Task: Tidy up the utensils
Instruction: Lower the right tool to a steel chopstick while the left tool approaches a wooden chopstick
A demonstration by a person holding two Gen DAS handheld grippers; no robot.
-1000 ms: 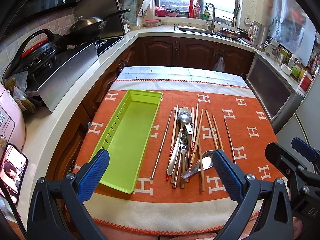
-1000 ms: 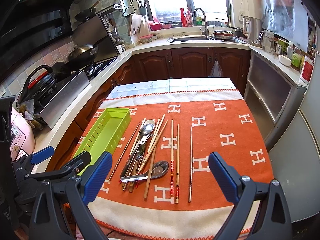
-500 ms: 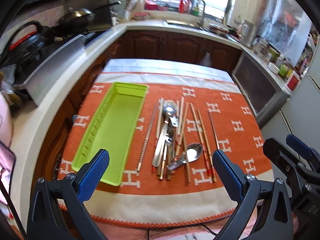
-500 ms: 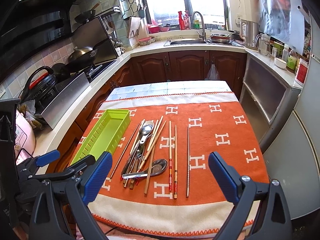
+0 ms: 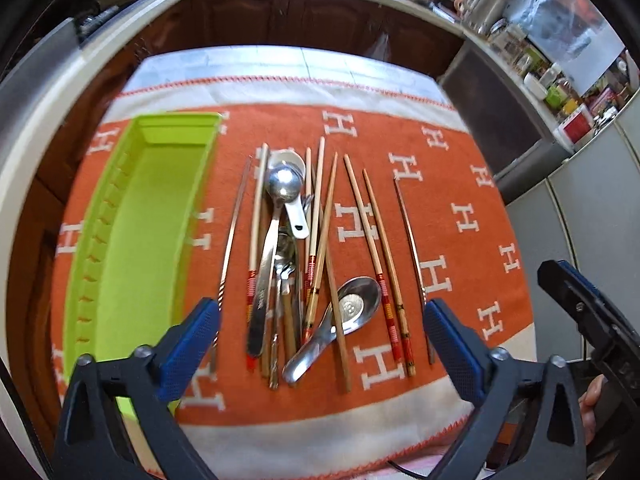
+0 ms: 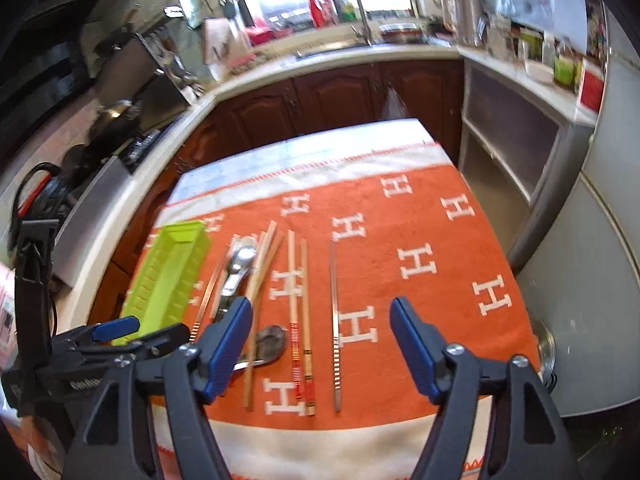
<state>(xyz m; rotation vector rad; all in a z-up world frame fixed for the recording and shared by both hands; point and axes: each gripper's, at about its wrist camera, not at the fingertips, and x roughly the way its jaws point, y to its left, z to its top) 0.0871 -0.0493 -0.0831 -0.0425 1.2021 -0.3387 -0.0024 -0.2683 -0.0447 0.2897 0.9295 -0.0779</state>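
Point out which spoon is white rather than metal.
The white spoon at the far end of the pile, its short handle under the round metal spoon; the other spoon, nearer the camera, is shiny steel.

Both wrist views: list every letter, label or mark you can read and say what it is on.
"H": repeated white letter woven across the orange cloth.
Left claw body: white lettering, blurred, unreadable.
Spoon bowl: stamped mark, too small to read.
Counter jars and packets: labels blurred, unreadable.

Your surface (image 5: 248, 62) carries an orange woven cloth with white H marks (image 5: 460, 240). On the cloth you have a long lime-green plastic tray (image 5: 140, 240) and, beside it, loose steel spoons (image 5: 280, 188) and wooden chopsticks (image 5: 372, 248).
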